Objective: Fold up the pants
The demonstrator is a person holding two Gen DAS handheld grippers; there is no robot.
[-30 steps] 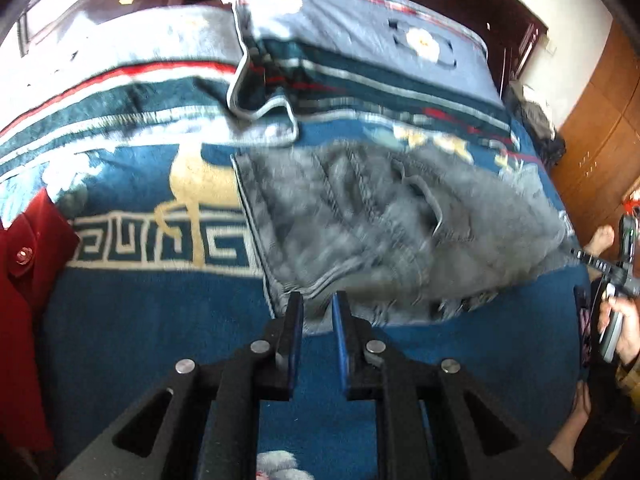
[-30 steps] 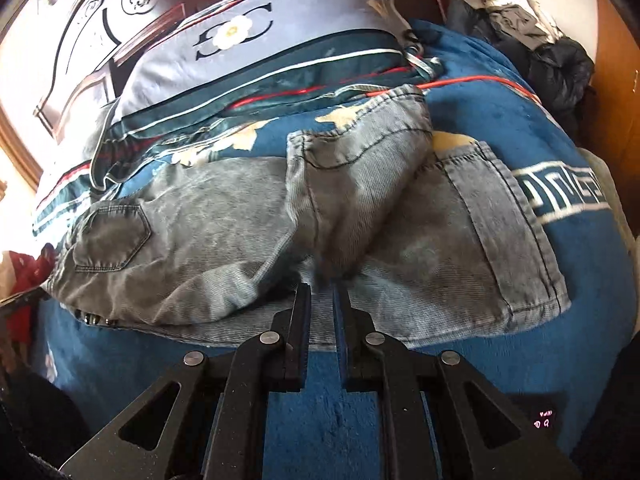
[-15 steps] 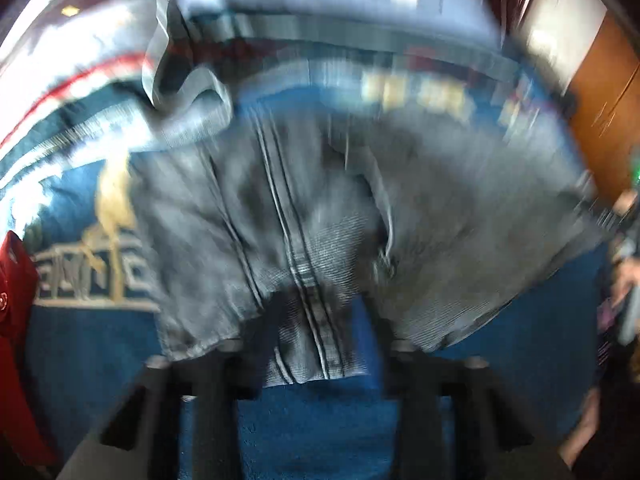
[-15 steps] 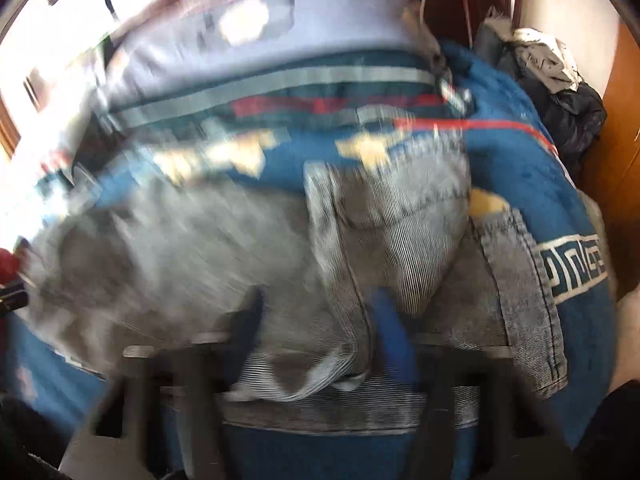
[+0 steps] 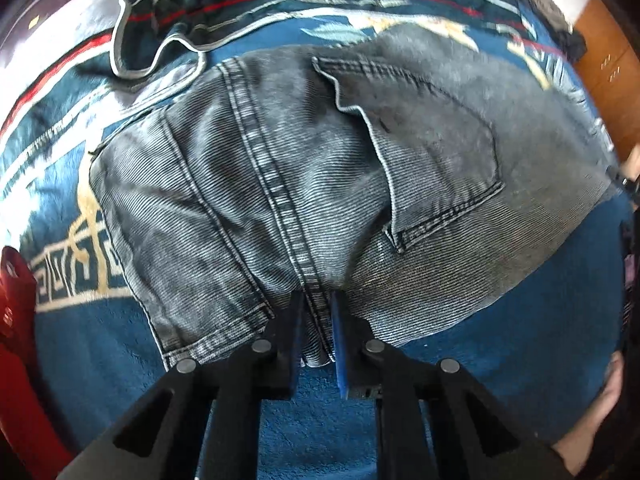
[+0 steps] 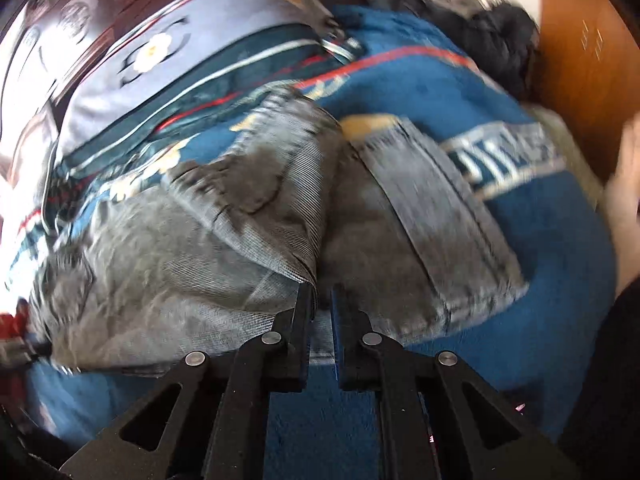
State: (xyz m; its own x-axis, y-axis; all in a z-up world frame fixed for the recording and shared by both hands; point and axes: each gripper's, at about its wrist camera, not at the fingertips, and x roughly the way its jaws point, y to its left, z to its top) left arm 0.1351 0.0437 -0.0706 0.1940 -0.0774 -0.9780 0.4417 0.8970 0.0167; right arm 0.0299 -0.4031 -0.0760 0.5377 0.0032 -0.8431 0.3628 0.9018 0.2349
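Grey denim pants (image 5: 304, 168) lie partly folded on a blue blanket (image 5: 500, 344) on a bed. My left gripper (image 5: 317, 312) is shut on the near edge of the pants, at the double-stitched seam beside a back pocket (image 5: 432, 152). In the right wrist view the pants (image 6: 224, 240) show a folded-over leg and a hem band (image 6: 448, 216). My right gripper (image 6: 322, 300) is shut on the near fold edge of the pants. That view is blurred by motion.
A folded striped quilt (image 5: 280, 4) lies behind the pants, also seen in the right wrist view (image 6: 168, 60). A red garment (image 5: 16, 320) is at the left edge. Dark clothes (image 6: 492, 28) and a wooden wardrobe (image 6: 580, 60) are on the right.
Both grippers moved forward from the blanket in front of the pants, opened midway, and have closed on the pants' near edge.
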